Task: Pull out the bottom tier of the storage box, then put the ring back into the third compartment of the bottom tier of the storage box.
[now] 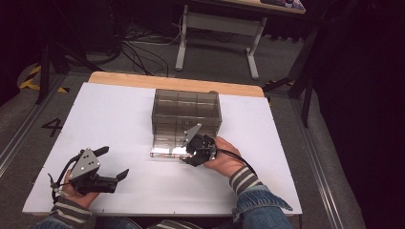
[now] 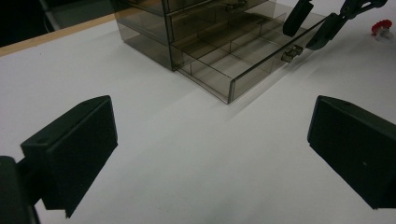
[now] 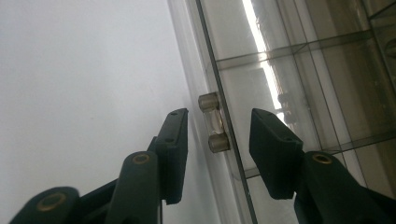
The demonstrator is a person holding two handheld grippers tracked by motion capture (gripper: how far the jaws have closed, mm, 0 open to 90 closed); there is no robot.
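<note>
A smoky clear drawer cabinet (image 1: 186, 110) stands at the middle of the white table (image 1: 114, 114). Its bottom drawer (image 1: 165, 145) is pulled out toward me and its compartments (image 2: 224, 60) look empty. My right gripper (image 3: 217, 140) is at the drawer's front: one jaw is outside the small clear handle (image 3: 214, 126), the other inside behind the front panel. Gaps show on both sides, so it is open. In the high view the right gripper (image 1: 185, 156) lies at the drawer's right front corner. My left gripper (image 1: 114, 162) rests at the front left, open wide, with bare table between its jaws (image 2: 210, 149).
A small red and white object (image 2: 380, 28) lies on the table beyond the right gripper (image 2: 303, 35). Past the table's wooden far edge (image 1: 172, 81) stand the white legs of another table (image 1: 217, 28), with cables on the floor (image 1: 138, 52).
</note>
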